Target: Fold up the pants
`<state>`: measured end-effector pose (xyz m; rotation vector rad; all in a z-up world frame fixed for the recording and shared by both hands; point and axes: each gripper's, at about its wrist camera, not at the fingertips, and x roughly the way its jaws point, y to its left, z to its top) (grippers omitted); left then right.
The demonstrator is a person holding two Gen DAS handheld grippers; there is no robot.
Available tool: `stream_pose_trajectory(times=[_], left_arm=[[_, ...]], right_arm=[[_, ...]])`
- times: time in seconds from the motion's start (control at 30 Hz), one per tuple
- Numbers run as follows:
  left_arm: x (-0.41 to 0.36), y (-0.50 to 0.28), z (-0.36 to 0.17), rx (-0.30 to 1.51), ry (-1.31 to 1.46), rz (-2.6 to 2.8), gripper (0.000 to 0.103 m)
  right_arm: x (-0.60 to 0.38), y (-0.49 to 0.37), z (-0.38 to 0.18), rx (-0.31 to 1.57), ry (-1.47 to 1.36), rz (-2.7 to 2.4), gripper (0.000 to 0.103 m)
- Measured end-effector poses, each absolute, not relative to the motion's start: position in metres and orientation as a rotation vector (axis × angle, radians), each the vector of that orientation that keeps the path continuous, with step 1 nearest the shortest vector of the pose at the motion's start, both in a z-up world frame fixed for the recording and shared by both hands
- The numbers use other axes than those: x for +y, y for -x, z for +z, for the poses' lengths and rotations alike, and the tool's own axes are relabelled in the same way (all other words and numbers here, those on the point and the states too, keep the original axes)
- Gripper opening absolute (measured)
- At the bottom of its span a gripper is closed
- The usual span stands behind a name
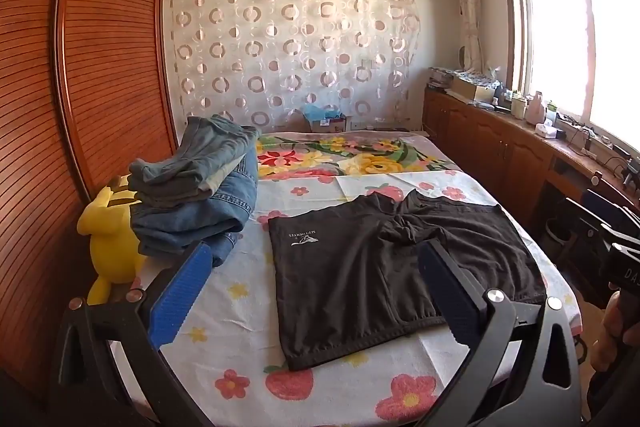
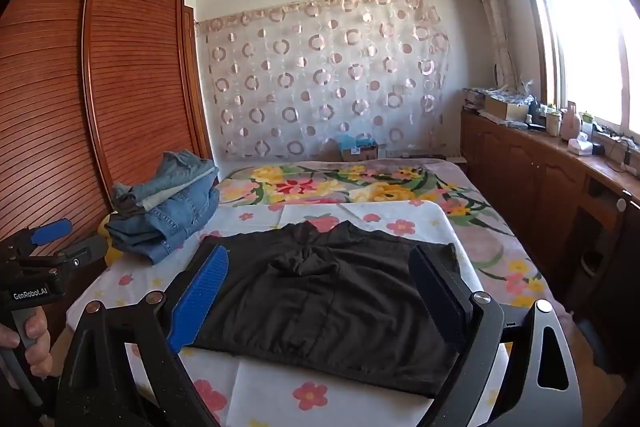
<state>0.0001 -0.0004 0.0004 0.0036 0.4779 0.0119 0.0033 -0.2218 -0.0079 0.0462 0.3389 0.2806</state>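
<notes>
Shorts (image 1: pixel 384 279) flat on bedsheet (image 1: pixel 240 367), jeans pile (image 1: pixel 196 199) left, both claws wide

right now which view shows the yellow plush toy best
The left wrist view. There the yellow plush toy shows its body and leg beside the stack of jeans. In the right wrist view the jeans hide nearly all of it; only a yellow sliver peeks out.

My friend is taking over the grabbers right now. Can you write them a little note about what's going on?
Left gripper: open, holding nothing.
Right gripper: open, holding nothing.
Black shorts: spread flat on the flowery sheet, near the bed's front edge, touched by neither gripper.
Jeans pile: already stacked at the left, beside a yellow toy.
Done: shorts laid out.
Left: all the folding.
</notes>
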Motion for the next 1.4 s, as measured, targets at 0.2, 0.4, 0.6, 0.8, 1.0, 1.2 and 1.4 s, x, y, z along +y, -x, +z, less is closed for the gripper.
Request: stream_pose_trajectory(times=[0.2,0.4,0.6,0.8,1.0,1.2,1.4], left_arm=[[-0.0012,0.0006,0.0007,0.476,-0.003,0.008,0.103],[-0.0002,0.0004,0.0012,0.475,-0.001,0.010,0.103],[-0.0003,0.0000,0.0003,0.478,-0.001,0.009,0.103],[-0.0017,0.0018,0.0009,0.474,-0.001,0.010,0.103],[-0.0024,0.0026,0.0011,0.474,0.000,0.009,0.103],[-0.0022,0.0027,0.0012,0.473,0.000,0.009,0.103],[-0.0026,0.0030,0.0013,0.472,-0.002,0.010,0.103]], right_arm=[[-0.2210,-0.0034,-0.0085,0.344,-0.047,0.278,0.093],[-0.2232,-0.0030,-0.0078,0.340,-0.046,0.278,0.093],[-0.2198,-0.0030,-0.0100,0.341,-0.042,0.281,0.093],[-0.2194,-0.0019,-0.0095,0.340,-0.041,0.281,0.093],[-0.2212,-0.0022,-0.0083,0.340,-0.039,0.284,0.093],[-0.2221,-0.0017,-0.0074,0.337,-0.038,0.283,0.093],[-0.2220,-0.0027,-0.0078,0.338,-0.037,0.283,0.093]])
